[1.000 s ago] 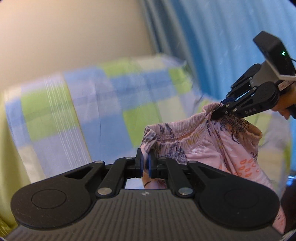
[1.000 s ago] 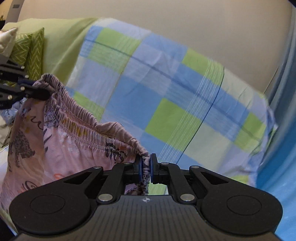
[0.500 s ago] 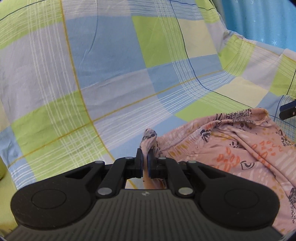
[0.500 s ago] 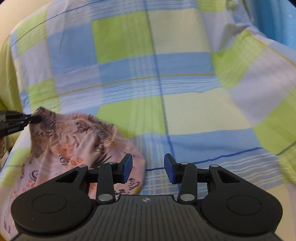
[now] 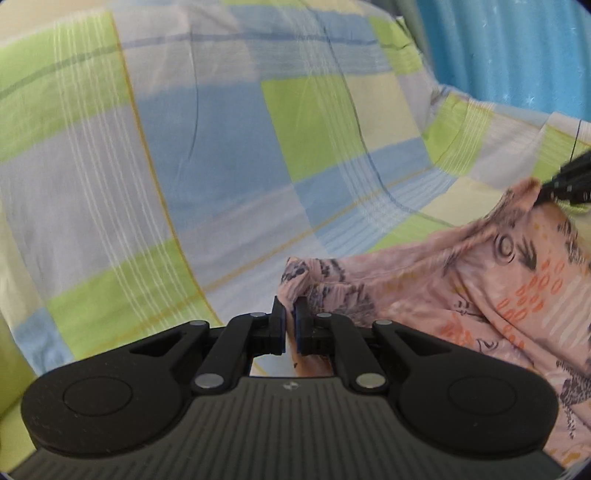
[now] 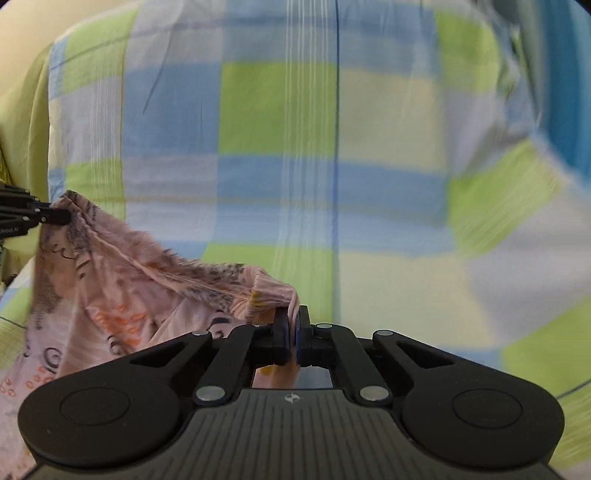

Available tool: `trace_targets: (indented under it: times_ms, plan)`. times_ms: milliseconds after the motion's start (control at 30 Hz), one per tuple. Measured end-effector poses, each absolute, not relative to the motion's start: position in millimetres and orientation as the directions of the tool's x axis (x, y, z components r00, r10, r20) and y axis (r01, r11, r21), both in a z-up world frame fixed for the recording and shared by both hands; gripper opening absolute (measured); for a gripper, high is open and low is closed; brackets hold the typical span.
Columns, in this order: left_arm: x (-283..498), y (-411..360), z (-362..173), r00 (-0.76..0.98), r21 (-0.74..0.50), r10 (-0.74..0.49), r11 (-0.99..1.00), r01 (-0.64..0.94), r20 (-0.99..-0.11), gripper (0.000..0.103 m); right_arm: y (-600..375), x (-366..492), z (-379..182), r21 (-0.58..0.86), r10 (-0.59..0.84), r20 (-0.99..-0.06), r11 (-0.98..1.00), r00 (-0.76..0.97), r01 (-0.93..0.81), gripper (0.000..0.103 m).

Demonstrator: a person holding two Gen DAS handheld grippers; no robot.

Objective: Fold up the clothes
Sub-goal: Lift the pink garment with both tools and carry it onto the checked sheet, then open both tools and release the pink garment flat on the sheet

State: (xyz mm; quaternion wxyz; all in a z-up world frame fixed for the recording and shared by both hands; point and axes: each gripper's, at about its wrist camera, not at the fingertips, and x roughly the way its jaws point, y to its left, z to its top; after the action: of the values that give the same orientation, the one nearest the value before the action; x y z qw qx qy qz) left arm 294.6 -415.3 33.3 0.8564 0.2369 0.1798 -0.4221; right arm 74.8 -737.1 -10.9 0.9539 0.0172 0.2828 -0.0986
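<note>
A checked sheet (image 5: pixel 229 155) in blue, lime, cream and pale grey squares fills the background of both wrist views; it is draped over what looks like a sofa or a bed, though which one cannot be told. At the far left of the right wrist view a plain yellow-green cloth (image 6: pixel 22 122) borders the sheet, with a cream wall (image 6: pixel 44 18) above it. At the upper right of the left wrist view hangs a bright blue curtain (image 5: pixel 517 48), and the same curtain shows as a blurred strip on the right edge of the right wrist view. Nothing lies between either gripper and the fabric it grips.

The task's thing is a pink patterned garment (image 5: pixel 480 280) printed with dark animal figures and orange marks, with a gathered edge. It is stretched between the two grippers in front of the sheet and sags in folds below the stretched edge.

The left gripper (image 5: pixel 290 325) has its jaws pressed together on one bunched corner of the garment, cloth showing between the blue pads. It points forward toward the sheet. The right gripper (image 6: pixel 293 330) is likewise clamped on the opposite corner, with pink fabric pinched between its pads. In each view the other gripper's dark fingertips show at the picture's edge, biting the far corner of the gathered edge.
</note>
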Motion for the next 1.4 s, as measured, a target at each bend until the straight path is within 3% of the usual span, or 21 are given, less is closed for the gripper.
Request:
trace_targets:
  times_ms: [133,267,367,433,633,933,1167,1267,1400]
  plan:
    - [308.5,-451.9,40.2,0.592,0.302,-0.640,0.513,0.804,-0.489,0.005,-755.2,94.3,22.1,-0.180,-0.304,-0.523,0.952,0.796,0.246,0.001]
    - [337.3,-489.7,12.2,0.595,0.285,-0.600,0.534,0.796,-0.535,0.008,-779.3,146.9,5.7,-0.264,-0.391,-0.549,0.920,0.738,0.291,0.004]
    - [355.1,-502.9,-16.8,0.599,0.261,-0.562,0.567,0.781,-0.571,0.018,-796.7,177.8,-29.1,-0.265,-0.413,-0.594,0.911,0.691,0.317,0.038]
    - [364.3,-497.0,-27.0,0.593,0.220,-0.552,0.596,0.772,-0.586,0.021,-803.3,179.9,-46.5,-0.243,-0.412,-0.617,0.910,0.671,0.336,0.039]
    - [349.4,-422.8,-22.2,0.570,0.118,-0.562,0.642,0.758,-0.600,0.030,-797.5,98.2,-47.6,-0.096,-0.361,-0.614,0.917,0.702,0.387,0.044]
    - [230.0,-305.0,-32.9,0.419,-0.085,-0.595,0.637,0.766,-0.686,0.045,-745.2,-83.8,-68.2,0.258,-0.149,-0.661,0.875,0.736,0.409,0.047]
    - [180.2,-286.5,-47.5,0.340,-0.233,-0.631,0.648,0.725,-0.698,0.047,-728.2,-115.0,-103.2,0.505,-0.065,-0.610,0.736,0.790,0.450,0.049]
    - [175.9,-295.3,-50.4,0.358,-0.228,-0.624,0.662,0.714,-0.695,0.053,-729.5,-116.2,-106.1,0.556,-0.065,-0.584,0.695,0.809,0.457,0.049]
    - [172.9,-308.8,-53.3,0.353,-0.215,-0.636,0.641,0.737,-0.686,0.048,-729.6,-116.3,-109.2,0.603,-0.050,-0.563,0.658,0.825,0.451,0.049]
